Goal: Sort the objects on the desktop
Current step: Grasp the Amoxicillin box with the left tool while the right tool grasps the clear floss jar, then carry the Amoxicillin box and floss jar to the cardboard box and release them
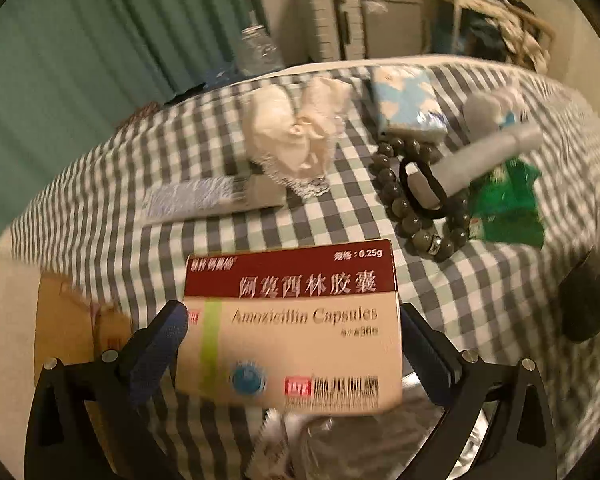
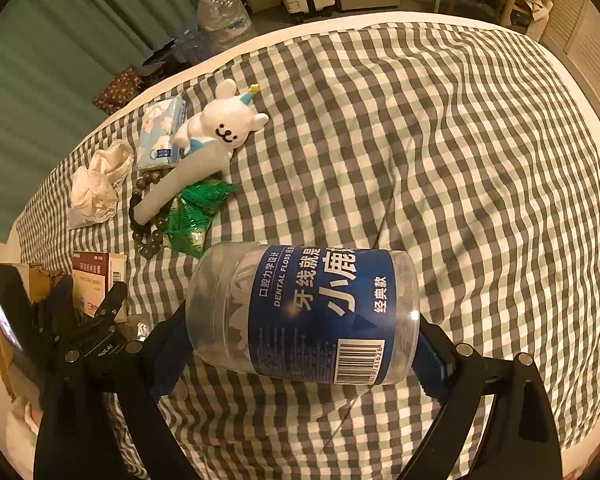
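Checked cloth (image 2: 440, 160), one medicine box (image 1: 292, 328), one floss jar (image 2: 300, 312).

Plush toy (image 1: 496, 112) motion-blurred; silvery packet (image 1: 420, 432), perhaps foil, half-hidden under box (image 1: 292, 328)

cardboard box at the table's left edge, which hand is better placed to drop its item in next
Left: the left gripper holding the red-and-cream amoxicillin carton is beside the brown cardboard box.

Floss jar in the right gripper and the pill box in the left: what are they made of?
Floss jar: clear glossy plastic by the look, contents visible through the wall, with a blue printed label. Pill box: apparently thin printed cardboard, with flat faces and sharp edges.
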`<state>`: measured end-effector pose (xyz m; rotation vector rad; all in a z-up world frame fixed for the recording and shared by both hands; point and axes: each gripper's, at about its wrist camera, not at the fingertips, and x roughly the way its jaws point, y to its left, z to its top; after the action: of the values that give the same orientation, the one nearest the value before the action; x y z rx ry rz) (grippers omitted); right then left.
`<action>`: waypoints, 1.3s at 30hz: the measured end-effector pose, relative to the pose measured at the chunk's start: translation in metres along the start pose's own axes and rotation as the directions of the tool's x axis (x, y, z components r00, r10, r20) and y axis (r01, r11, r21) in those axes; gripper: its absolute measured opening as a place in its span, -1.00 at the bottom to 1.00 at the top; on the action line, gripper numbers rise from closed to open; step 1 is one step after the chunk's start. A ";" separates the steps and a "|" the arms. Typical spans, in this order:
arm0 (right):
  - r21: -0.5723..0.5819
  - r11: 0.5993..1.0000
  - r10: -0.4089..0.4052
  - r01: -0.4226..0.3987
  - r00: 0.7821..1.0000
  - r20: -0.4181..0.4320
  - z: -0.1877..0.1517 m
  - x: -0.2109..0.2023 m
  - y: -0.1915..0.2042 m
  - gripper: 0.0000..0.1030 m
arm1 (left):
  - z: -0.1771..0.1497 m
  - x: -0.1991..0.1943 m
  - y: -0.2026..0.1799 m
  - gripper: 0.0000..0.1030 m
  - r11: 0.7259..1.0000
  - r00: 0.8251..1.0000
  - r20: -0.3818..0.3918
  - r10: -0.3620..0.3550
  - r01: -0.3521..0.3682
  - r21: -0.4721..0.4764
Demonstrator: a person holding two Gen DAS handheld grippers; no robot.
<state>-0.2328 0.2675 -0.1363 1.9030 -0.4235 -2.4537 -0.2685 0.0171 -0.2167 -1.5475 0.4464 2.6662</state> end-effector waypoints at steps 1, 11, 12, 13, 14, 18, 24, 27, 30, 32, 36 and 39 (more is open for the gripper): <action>-0.003 1.000 0.000 0.000 1.000 -0.001 0.002 0.003 0.001 0.80 | 0.000 0.003 -0.002 1.00 1.000 1.000 0.000 0.000 0.000 0.025; -0.005 1.000 0.027 -0.027 1.000 -0.001 0.013 0.021 0.000 0.80 | 0.005 0.005 -0.003 1.00 0.991 0.998 0.040 -0.058 0.052 0.126; -0.003 1.000 0.027 -0.027 1.000 0.001 0.012 0.021 0.000 0.80 | 0.009 0.004 -0.004 1.00 0.990 0.997 0.028 -0.065 0.061 0.127; -0.001 1.000 0.030 -0.030 1.000 -0.001 0.012 0.022 -0.001 0.80 | 0.011 0.002 -0.003 1.00 0.989 0.997 0.013 -0.074 0.072 0.130; 0.003 0.999 0.033 -0.033 0.999 -0.004 0.011 0.022 -0.002 0.80 | 0.010 -0.003 0.003 1.00 0.989 0.997 0.000 -0.080 0.080 0.126; 0.017 0.999 0.032 -0.032 0.999 -0.014 0.005 0.022 -0.006 0.80 | 0.018 -0.023 0.015 1.00 0.984 0.992 -0.049 -0.117 0.123 0.132; -0.012 0.999 0.052 -0.052 0.999 0.005 0.000 0.004 -0.006 0.64 | 0.040 -0.061 -0.003 1.00 0.912 0.996 -0.004 -0.085 0.079 0.404; -0.047 0.997 0.056 -0.056 0.998 0.001 0.001 0.001 -0.003 0.63 | 0.027 -0.053 -0.007 1.00 0.817 0.996 -0.012 -0.086 0.078 0.572; -0.106 0.994 -0.004 0.005 1.000 0.010 0.001 0.004 0.001 0.63 | 0.013 -0.033 -0.020 1.00 0.704 0.995 -0.050 -0.088 0.098 0.704; -0.100 0.995 -0.003 0.002 1.000 -0.014 0.008 0.015 0.002 0.63 | 0.011 -0.024 -0.023 1.00 0.676 0.987 -0.087 -0.133 0.154 0.721; -0.032 0.999 -0.017 0.016 0.999 -0.042 0.016 0.039 0.009 0.68 | 0.000 -0.005 -0.034 1.00 0.607 0.974 -0.184 -0.133 0.227 0.761; -0.006 0.999 -0.046 0.046 0.998 -0.053 0.023 0.053 0.010 0.64 | 0.009 -0.001 -0.029 0.98 0.628 0.965 -0.197 -0.174 0.263 0.732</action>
<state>-0.2700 0.2531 -0.1792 1.9937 -0.3765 -2.4223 -0.2708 0.0477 -0.2180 -1.3324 1.1173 1.8015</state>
